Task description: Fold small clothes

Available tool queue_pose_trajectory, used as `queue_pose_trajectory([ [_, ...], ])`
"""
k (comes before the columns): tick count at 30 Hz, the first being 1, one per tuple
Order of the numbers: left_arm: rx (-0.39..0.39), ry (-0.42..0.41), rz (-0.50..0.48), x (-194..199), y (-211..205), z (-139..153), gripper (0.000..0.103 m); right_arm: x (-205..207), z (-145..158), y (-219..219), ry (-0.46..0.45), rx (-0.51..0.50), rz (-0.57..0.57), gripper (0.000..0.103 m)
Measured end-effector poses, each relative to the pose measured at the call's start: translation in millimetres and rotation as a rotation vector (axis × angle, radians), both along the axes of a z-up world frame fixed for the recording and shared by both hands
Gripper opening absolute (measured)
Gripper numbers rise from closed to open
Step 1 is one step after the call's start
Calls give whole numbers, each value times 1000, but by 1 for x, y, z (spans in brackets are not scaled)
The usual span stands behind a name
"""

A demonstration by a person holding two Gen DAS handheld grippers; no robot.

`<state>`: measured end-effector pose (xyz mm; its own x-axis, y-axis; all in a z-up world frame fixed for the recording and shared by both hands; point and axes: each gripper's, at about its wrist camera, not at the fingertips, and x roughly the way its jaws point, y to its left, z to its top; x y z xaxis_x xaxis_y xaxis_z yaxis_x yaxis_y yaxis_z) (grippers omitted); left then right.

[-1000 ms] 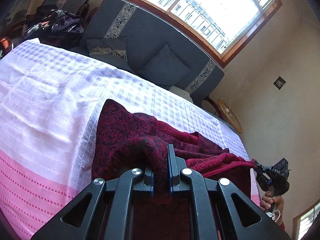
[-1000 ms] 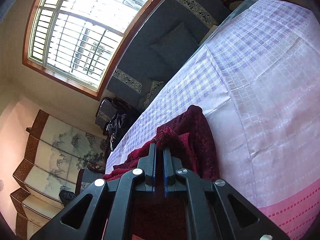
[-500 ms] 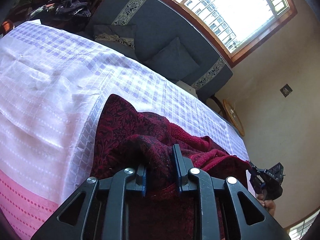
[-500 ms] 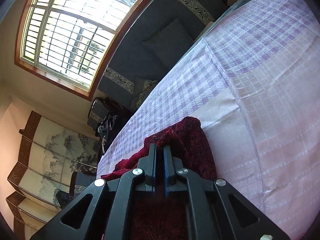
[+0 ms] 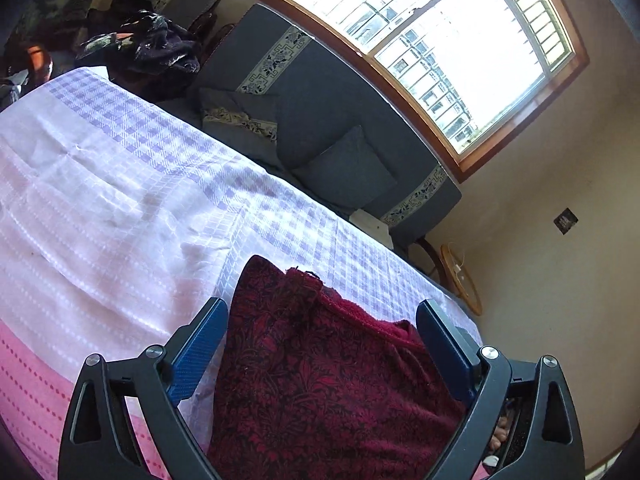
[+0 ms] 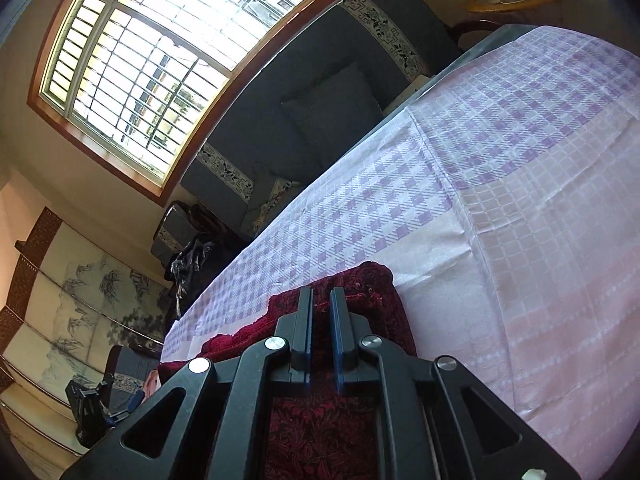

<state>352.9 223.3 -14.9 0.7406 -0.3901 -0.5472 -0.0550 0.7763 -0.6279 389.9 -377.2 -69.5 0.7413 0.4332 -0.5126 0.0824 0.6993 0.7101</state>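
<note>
A dark red patterned garment (image 5: pixel 320 380) lies folded over on the pink and lilac checked tablecloth (image 5: pixel 120 208). My left gripper (image 5: pixel 322 314) is wide open just above the cloth, its fingers on either side of the fold and holding nothing. In the right wrist view the same garment (image 6: pixel 372 292) lies under my right gripper (image 6: pixel 320 300). Its jaws stand a narrow gap apart, with the garment's edge lying below that gap, and I cannot tell whether cloth is still pinched. The left gripper also shows in the right wrist view (image 6: pixel 96 404) at the lower left.
A dark blue sofa (image 5: pixel 320 120) with cushions runs along the table's far side under a large window (image 5: pixel 440 40). A pile of dark clothes (image 5: pixel 148 48) lies on a chair at the far left. A painted folding screen (image 6: pixel 60 300) stands beyond the table's left end.
My left gripper has opened wide and let go of the garment, which now lies flat under it. The right gripper's jaws have parted slightly and it sits lower over the folded edge.
</note>
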Motion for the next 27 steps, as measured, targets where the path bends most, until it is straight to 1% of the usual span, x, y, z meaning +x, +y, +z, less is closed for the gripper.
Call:
queue_pose_trajectory([
  [3,95,42,-50,-18,-7,-5,95,-22,20,0,-93,49,25,11],
  [5,159,66,-74,-35,-14,-12,95,-40,32,4,-142,64,75,11],
  [6,175,87,-89,-44,-17,-17,95,-49,36,8,-155,68,116,11],
  [8,161,116,-111,-61,-18,-30,95,-71,37,21,-148,45,188,11],
  [10,158,138,-108,-76,-17,-42,95,-97,33,36,-130,-18,240,11],
  [13,115,154,-108,-90,-10,-54,95,-138,16,49,-83,-164,249,11],
  [14,98,158,-104,-91,-6,-56,95,-146,12,48,-77,-175,246,11],
  [16,66,165,-104,-85,-1,-58,95,-166,-2,41,-51,-161,221,12],
  [18,49,159,-104,-76,1,-55,95,-177,-19,30,-13,-109,202,14],
  [20,30,155,-126,-62,1,-54,95,-184,-32,21,12,-65,179,14],
  [22,49,180,-141,-46,-3,-55,94,-188,-39,14,21,-16,162,14],
  [23,71,193,-140,-40,-5,-57,91,-189,-40,14,20,-4,159,14],
  [24,93,199,-125,-38,-5,-59,73,-189,-40,15,19,-7,155,14],
  [25,103,211,-124,-37,-6,-61,39,-188,-39,16,18,-16,153,14],
  [27,93,233,-140,-41,-7,-66,14,-185,-38,18,12,-25,156,16],
])
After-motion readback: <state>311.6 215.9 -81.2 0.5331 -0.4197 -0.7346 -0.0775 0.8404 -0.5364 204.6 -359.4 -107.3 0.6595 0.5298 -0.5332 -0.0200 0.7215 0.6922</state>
